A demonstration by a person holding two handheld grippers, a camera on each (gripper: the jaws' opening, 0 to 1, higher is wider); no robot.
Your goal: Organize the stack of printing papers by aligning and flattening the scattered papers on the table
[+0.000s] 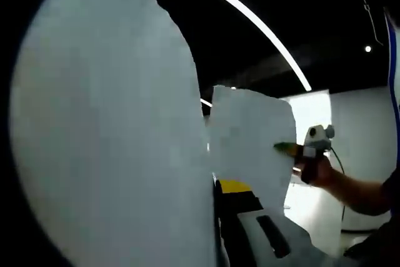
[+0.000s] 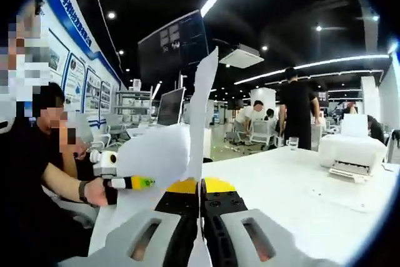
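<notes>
White printing papers (image 1: 106,142) are held up in the air between both grippers, bent and seen nearly edge-on. In the left gripper view my left gripper (image 1: 216,183) is shut on the sheets, and its left jaw is hidden behind them. The right gripper (image 1: 289,149) pinches the far edge, a hand behind it. In the right gripper view my right gripper (image 2: 201,186) is shut on the papers (image 2: 203,104), which rise as a thin sliver between its yellow tips. From the left, the left gripper (image 2: 147,182) grips the curved part of the sheets.
A white table (image 2: 281,186) spreads to the right, with a white printer (image 2: 350,148) and a glass (image 2: 292,143) at its far side. A person sits close on the left. Other people stand and sit by desks behind.
</notes>
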